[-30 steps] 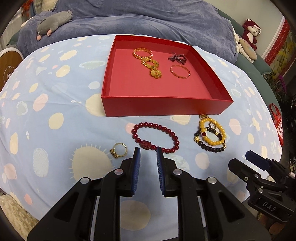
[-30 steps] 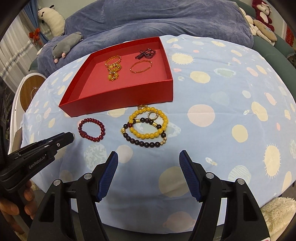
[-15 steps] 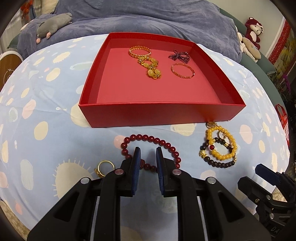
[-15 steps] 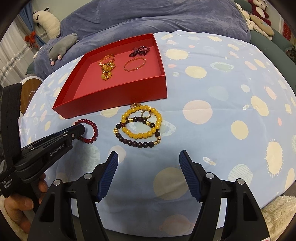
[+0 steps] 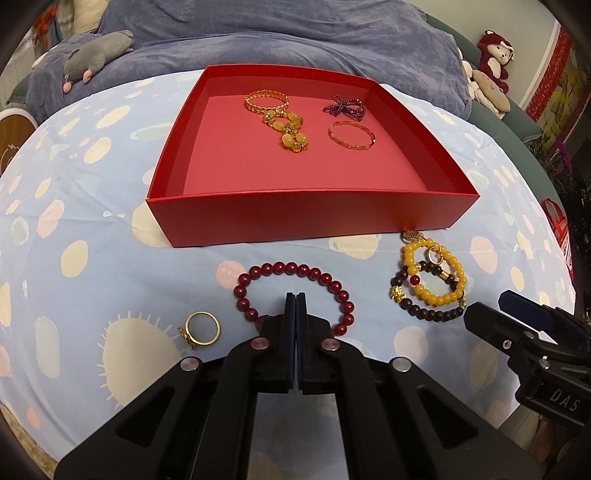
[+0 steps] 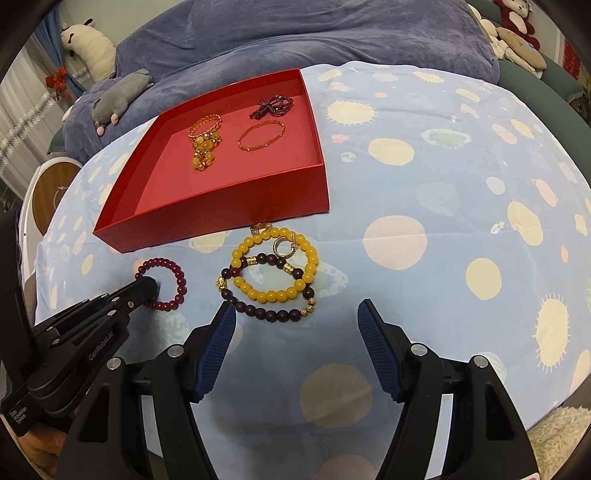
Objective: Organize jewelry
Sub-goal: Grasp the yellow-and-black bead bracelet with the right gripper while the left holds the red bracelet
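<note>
A dark red bead bracelet (image 5: pixel 295 267) lies on the spotted blue cloth in front of the red box (image 5: pixel 306 218). My left gripper (image 5: pixel 295 295) has its jaws closing to shut across the bracelet's near arc, which runs in under the fingers from both sides and is hidden there. A gold ring (image 5: pixel 202 326) lies just left of it. A yellow bead bracelet (image 6: pixel 273 295) overlaps a dark bead bracelet (image 6: pixel 273 314) to the right. My right gripper (image 6: pixel 294 304) hovers open just in front of that pair, nothing between its pads.
The red box (image 6: pixel 221 218) holds a gold chain bracelet (image 5: pixel 266 100), amber beads (image 5: pixel 291 131), a dark beaded bow (image 5: pixel 343 107) and a thin bangle (image 5: pixel 351 134). A blue blanket (image 5: pixel 295 33) and plush toys lie behind. The cloth falls away at the near edge.
My left gripper moved forward and down onto the red bead bracelet, and its jaws went from slightly apart to shut. The right gripper stayed open and nearly still.
</note>
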A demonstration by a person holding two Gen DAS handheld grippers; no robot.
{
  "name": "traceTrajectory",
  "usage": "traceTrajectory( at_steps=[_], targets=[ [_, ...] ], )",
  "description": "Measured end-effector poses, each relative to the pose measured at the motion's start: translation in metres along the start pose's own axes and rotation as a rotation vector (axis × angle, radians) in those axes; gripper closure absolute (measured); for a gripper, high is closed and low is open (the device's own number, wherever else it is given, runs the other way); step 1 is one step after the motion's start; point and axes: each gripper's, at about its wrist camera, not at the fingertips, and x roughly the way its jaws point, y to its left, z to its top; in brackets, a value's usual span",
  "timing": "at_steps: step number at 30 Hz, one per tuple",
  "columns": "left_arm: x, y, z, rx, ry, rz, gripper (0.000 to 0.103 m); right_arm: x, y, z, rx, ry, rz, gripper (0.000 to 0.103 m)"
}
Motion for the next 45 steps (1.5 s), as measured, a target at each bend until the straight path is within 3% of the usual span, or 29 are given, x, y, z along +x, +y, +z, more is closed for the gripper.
traceTrajectory(
  at_steps=[7,14,26,35,42,45],
  targets=[
    [-0.007,0.007,0.008,-0.044,-0.008,-0.062,0.102,0.000,0.000,0.002,0.002,-0.001,0.005,0.037],
    [0.012,-0.001,0.011,0.009,0.023,-0.045,0.100,0.004,-0.001,0.006,0.007,0.003,0.003,0.037],
    [0.013,-0.002,0.009,0.053,-0.014,-0.079,0.103,0.011,-0.002,0.012,0.003,0.009,0.004,0.038],
    [-0.012,-0.001,0.005,0.018,-0.042,-0.136,0.103,0.020,-0.005,0.022,0.009,0.013,0.008,0.054],
    [-0.010,0.013,0.002,-0.024,-0.019,-0.146,0.103,0.029,-0.003,0.025,0.008,0.022,0.006,0.057],
    [-0.008,0.016,0.001,-0.042,-0.004,-0.149,0.102,0.036,-0.002,0.025,0.011,0.038,0.012,0.063]
  ],
)
